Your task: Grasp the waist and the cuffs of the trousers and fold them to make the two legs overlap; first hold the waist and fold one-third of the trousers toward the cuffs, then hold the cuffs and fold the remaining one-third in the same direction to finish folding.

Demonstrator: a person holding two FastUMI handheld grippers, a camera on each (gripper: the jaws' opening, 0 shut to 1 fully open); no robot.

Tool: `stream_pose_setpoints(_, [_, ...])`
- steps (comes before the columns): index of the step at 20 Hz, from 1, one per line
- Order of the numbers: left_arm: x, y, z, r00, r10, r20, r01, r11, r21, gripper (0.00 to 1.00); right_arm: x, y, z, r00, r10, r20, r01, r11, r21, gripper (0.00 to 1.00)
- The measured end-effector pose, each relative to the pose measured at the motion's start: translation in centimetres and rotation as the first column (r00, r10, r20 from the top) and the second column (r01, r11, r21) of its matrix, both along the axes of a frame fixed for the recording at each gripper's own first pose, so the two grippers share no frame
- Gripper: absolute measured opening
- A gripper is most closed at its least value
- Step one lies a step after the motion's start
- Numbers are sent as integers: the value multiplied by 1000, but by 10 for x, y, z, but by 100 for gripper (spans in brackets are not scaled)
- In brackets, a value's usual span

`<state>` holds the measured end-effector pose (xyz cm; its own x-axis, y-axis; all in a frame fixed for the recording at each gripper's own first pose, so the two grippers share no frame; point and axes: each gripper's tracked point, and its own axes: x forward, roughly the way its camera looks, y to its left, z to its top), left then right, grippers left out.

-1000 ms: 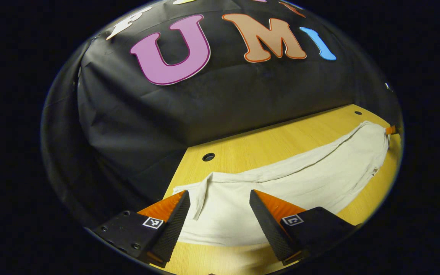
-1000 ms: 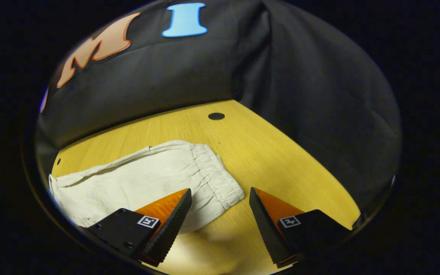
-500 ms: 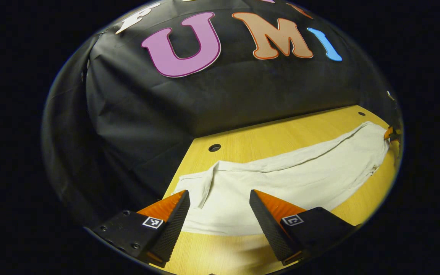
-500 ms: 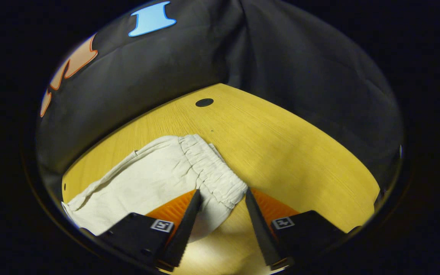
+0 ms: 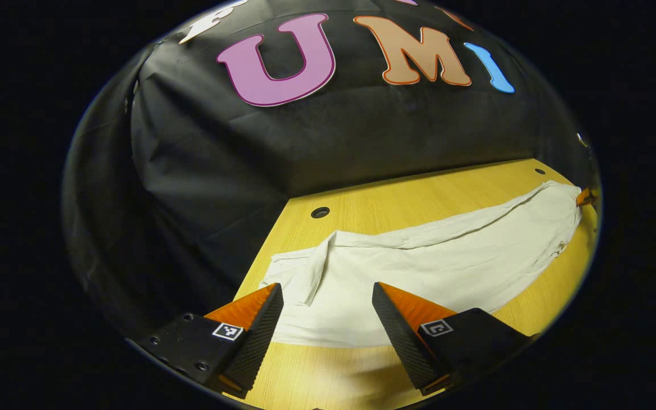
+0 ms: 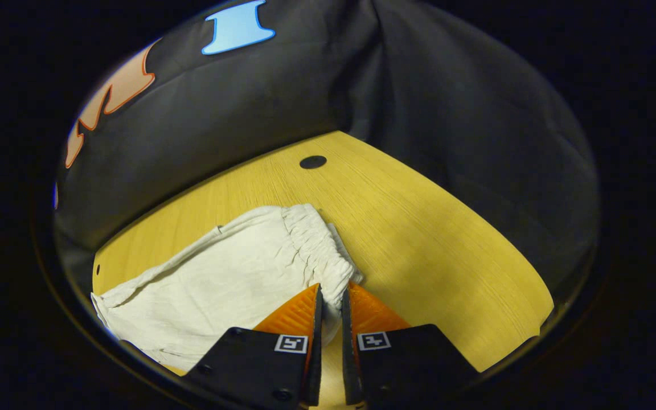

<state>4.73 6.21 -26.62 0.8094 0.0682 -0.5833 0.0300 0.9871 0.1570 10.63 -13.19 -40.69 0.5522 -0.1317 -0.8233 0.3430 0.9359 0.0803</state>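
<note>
In the right gripper view, I had the right gripper (image 6: pixel 331 299) pinching the near corner of the elastic waistband (image 6: pixel 316 250) between both fingers; how much fabric sat between them was hard to judge. The white trousers (image 6: pixel 220 285) lay flat on the yellow wooden table (image 6: pixel 419 228), ahead and left of those fingers. In the left gripper view, my left gripper (image 5: pixel 325 307) stood with fingers spread wide, the cuff end (image 5: pixel 305 273) just ahead between them, untouched.
</note>
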Motion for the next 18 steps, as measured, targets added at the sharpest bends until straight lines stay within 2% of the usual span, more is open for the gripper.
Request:
stream_pose_setpoints(5, [-1, 6, -1, 1000, 16, 1, -16, 1000, -3, 96, 3, 12, 81, 981, 118, 152, -119, 993, -5, 18])
stream_pose_setpoints(10, [-4, 13, -5, 999, 46, 2, -45, 999, -28, 97, 1, 8, 111, 938, 235, 254, -245, 970, 9, 17])
stream_pose_setpoints(16, [-14, 30, -8, 996, 87, -1, -86, 995, -42, 96, 6, 10, 134, 872, 362, 330, -382, 924, -2, 18])
stream_pose_setpoints(17, [-16, 34, -9, 996, 94, -1, -94, 995, -44, 92, 5, 9, 136, 860, 381, 341, -404, 915, -2, 17])
stream_pose_setpoints(18, [-19, 37, -9, 995, 102, -1, -102, 994, -46, 96, 5, 8, 139, 848, 401, 348, -427, 904, -3, 17])
